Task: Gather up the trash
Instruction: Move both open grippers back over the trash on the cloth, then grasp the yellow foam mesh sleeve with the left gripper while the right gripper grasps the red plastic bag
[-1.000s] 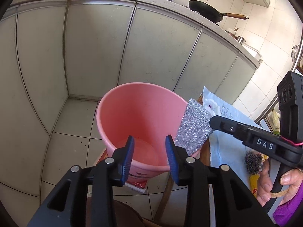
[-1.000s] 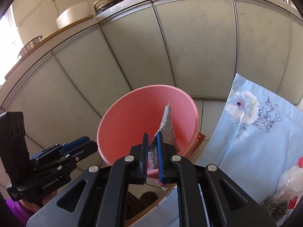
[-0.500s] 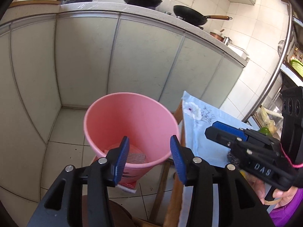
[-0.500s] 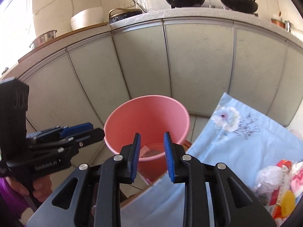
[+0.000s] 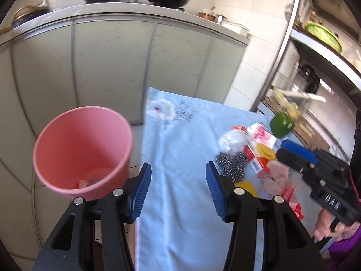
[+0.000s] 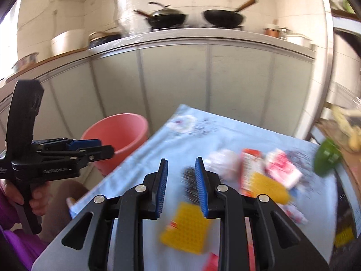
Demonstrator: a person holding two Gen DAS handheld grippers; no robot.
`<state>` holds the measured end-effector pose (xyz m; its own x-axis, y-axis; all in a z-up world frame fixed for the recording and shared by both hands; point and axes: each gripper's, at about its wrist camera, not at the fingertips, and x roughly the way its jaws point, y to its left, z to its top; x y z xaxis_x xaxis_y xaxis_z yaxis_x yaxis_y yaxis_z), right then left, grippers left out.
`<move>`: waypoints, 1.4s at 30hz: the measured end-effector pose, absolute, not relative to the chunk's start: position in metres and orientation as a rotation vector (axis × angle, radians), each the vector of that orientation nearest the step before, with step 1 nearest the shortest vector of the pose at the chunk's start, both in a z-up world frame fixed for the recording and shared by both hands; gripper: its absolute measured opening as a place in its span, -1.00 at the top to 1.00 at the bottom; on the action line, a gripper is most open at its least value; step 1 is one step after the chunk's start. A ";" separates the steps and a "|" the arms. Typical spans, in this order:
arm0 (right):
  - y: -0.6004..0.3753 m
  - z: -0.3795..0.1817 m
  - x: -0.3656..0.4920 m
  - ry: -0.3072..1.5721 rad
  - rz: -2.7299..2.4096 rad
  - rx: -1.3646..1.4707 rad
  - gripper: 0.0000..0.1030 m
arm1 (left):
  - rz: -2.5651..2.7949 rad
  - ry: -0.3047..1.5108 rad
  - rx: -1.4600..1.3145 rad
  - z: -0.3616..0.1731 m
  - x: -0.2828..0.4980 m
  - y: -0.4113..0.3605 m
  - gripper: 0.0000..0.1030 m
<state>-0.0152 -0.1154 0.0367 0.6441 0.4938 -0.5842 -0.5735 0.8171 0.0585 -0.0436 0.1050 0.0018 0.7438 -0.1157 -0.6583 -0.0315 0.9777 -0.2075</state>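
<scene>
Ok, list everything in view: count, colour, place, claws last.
bucket: one, pink, on the floor left of the table
tablecloth: one, pale blue with a flower print, over the table
steel scourer: one, grey, on the cloth
trash pile: several red, white and yellow wrappers, blurred, on the cloth
green object: one, at the table's far right edge
woks: two, black, on the counter
left claw: one, black with blue pads, opening, empty
right claw: one, black with blue pads, open, empty, above the trash
</scene>
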 end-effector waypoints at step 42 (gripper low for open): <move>-0.242 -0.044 -0.045 0.990 0.563 0.044 0.19 | -0.316 1.065 -0.036 -0.059 -0.008 -0.013 0.84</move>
<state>-0.0445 -0.2420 -0.0445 0.4185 0.4687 -0.7779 -0.4295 0.8568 0.2852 -0.0076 -0.0126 -0.0595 0.4441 -0.2724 -0.8536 0.2378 0.9543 -0.1808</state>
